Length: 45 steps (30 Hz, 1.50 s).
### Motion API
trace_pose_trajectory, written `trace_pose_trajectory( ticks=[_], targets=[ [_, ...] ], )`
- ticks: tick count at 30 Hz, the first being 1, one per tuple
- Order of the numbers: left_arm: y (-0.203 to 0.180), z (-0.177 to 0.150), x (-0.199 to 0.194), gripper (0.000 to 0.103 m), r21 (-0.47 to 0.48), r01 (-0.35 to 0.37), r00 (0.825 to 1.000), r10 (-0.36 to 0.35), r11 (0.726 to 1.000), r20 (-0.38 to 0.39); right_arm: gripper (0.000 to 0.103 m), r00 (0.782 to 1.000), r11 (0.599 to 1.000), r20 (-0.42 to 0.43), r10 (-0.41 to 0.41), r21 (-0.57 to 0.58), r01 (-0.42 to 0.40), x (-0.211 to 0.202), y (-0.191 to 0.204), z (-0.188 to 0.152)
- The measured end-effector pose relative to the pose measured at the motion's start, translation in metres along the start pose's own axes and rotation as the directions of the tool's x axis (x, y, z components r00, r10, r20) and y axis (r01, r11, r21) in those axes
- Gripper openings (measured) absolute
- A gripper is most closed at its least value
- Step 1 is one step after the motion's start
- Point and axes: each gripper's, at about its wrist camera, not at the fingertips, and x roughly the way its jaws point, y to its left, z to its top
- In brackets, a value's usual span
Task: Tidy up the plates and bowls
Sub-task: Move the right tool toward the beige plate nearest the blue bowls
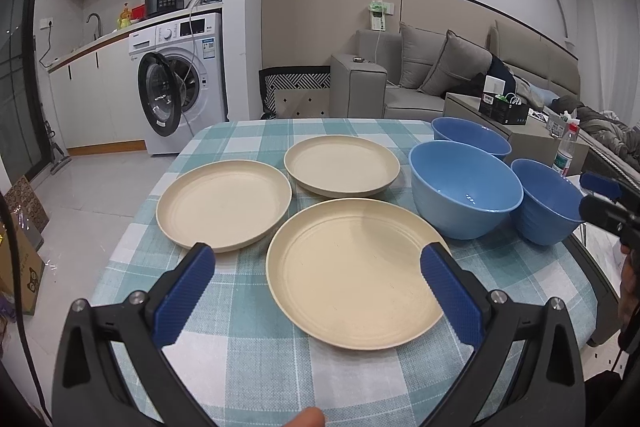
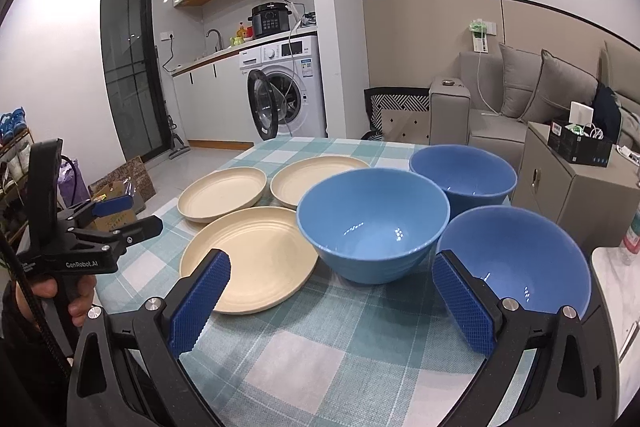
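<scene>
Clearly nothing stacked yet: three cream plates and three blue bowls all lying singly on the checked tablecloth (image 1: pixel 256 359), plates toward the left, bowls toward the right. Everything left to do, presumably plates piled in one stack and bowls nested in another.

Left gripper (image 1: pixel 318 291) spread wide and holding nothing, fingers straddling the near plate (image 1: pixel 352 275), hovering over its near rim, no contact visible. Left plate (image 1: pixel 224 203) just beyond the left finger, far plate (image 1: pixel 342 165) behind, near but apart from both.

Right gripper (image 2: pixel 332 301) likewise wide apart and empty, aimed at the gap between the near plate and the near bowl (image 2: pixel 520 259). Right finger overlapping that bowl's near-left wall in the view; touching or merely in front, impossible to tell. Middle bowl (image 2: pixel 372 223) straight ahead between the fingers, a little way off. Far bowl (image 2: pixel 464 171) behind it at the table's back edge.

Likely first move: closing on a plate rim or a bowl wall.
</scene>
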Motion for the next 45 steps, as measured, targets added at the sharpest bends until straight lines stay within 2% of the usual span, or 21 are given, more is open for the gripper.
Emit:
trace_pose_trajectory(
  ticks=[8, 14, 24, 35, 45],
  targets=[
    [0.01, 0.015, 0.007, 0.103, 0.001, -0.021, 1.0, 0.021, 1.0, 0.009, 0.103, 0.999, 0.999, -0.012, 0.044, -0.004, -0.044, 0.006, -0.004, 0.028],
    [0.018, 0.025, 0.016, 0.103, -0.003, -0.051, 0.999, 0.052, 0.999, 0.008, 0.103, 0.999, 0.999, -0.007, 0.045, -0.009, -0.045, 0.01, -0.004, 0.047],
    [0.029, 0.041, 0.029, 0.103, -0.027, -0.042, 0.999, 0.043, 0.999, 0.016, 0.103, 0.999, 0.999, -0.028, 0.045, -0.021, -0.046, 0.025, -0.007, 0.065],
    [0.038, 0.061, 0.047, 0.103, -0.052, -0.036, 0.999, 0.037, 0.998, 0.013, 0.103, 0.999, 0.999, -0.006, 0.035, -0.026, -0.035, 0.041, -0.019, 0.092],
    [0.049, 0.082, 0.059, 0.103, -0.091, 0.011, 1.0, -0.011, 0.996, 0.001, 0.103, 0.999, 0.999, 0.01, 0.044, -0.005, -0.044, 0.05, -0.031, 0.116]
  ],
)
